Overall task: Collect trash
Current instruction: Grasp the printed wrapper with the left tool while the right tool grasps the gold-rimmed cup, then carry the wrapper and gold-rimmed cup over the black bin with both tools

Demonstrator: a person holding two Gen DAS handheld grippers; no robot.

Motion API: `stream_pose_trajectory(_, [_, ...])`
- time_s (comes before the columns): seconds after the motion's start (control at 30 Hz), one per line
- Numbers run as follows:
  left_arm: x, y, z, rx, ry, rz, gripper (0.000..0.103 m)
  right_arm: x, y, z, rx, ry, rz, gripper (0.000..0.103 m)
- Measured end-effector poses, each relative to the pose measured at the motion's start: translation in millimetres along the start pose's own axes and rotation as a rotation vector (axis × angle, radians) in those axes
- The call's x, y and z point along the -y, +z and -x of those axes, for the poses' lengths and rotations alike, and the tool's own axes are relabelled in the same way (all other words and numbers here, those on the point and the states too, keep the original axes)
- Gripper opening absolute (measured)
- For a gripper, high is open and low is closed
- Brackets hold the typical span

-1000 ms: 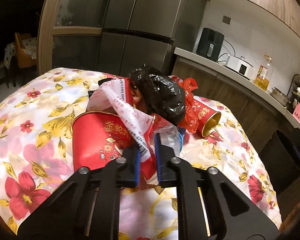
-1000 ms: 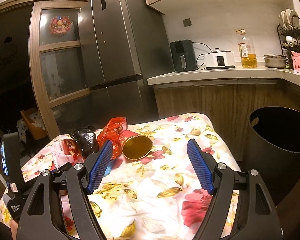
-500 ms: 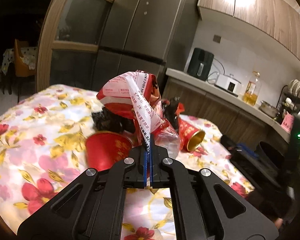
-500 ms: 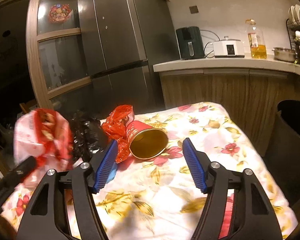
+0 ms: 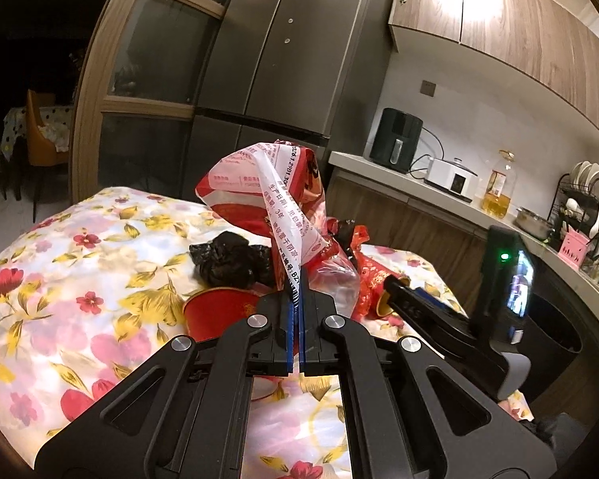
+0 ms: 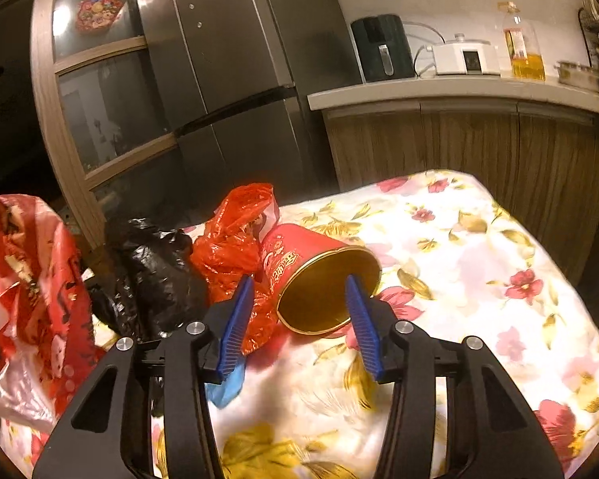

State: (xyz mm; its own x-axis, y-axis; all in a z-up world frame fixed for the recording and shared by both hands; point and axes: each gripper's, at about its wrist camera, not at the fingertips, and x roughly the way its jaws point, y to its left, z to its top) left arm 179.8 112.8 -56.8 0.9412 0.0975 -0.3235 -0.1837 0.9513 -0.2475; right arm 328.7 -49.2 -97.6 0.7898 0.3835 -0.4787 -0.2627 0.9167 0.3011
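My left gripper (image 5: 298,311) is shut on a red and white snack bag (image 5: 271,191) and holds it up above the flowered table (image 5: 80,263). The bag also shows at the left of the right wrist view (image 6: 32,279). My right gripper (image 6: 301,311) is open, its blue pads either side of the mouth of a red paper cup (image 6: 319,279) lying on its side. A crumpled black bag (image 6: 151,271) and a red plastic bag (image 6: 231,247) lie just left of that cup. A second red cup (image 5: 219,315) lies under the left gripper.
A black trash bin (image 5: 555,343) stands at the table's right, below the wooden counter (image 6: 459,92). A tall grey fridge (image 6: 235,80) stands behind the table. A small blue scrap (image 6: 227,383) lies by the right gripper's left finger.
My left gripper shut on the snack bag and lifted it off the table. My right gripper moved forward to the lying cup and its jaws narrowed around the cup's mouth.
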Motion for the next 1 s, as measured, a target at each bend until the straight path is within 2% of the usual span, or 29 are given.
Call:
stream_pose_trajectory(0.1, [0,2,-4,0.002,-0.006,-0.008,0.000,2,2,-10,-0.019,0.016,-0.037,0.041])
stream_pose_trajectory(0.2, [1,2,-7,-0.003,-0.008,-0.012,0.000,-1,3,-15,-0.032,0.036,-0.035,0.026])
stream_pose_trajectory(0.27, [1,2,-9,-0.005,-0.010,-0.014,0.000,-4,3,-17,-0.042,0.049,-0.020,0.013])
stream_pose_trajectory(0.37, [1,3,-9,-0.006,-0.009,-0.014,0.000,-5,3,-13,-0.029,0.061,-0.014,0.005])
stream_pose_trajectory(0.7, [7,3,-6,0.004,-0.017,-0.019,0.000,-1,4,35,0.069,0.029,0.056,0.004])
stream_pose_trajectory(1.0, [27,3,9,0.020,-0.046,-0.043,0.000,15,5,86,0.131,0.029,0.054,0.004])
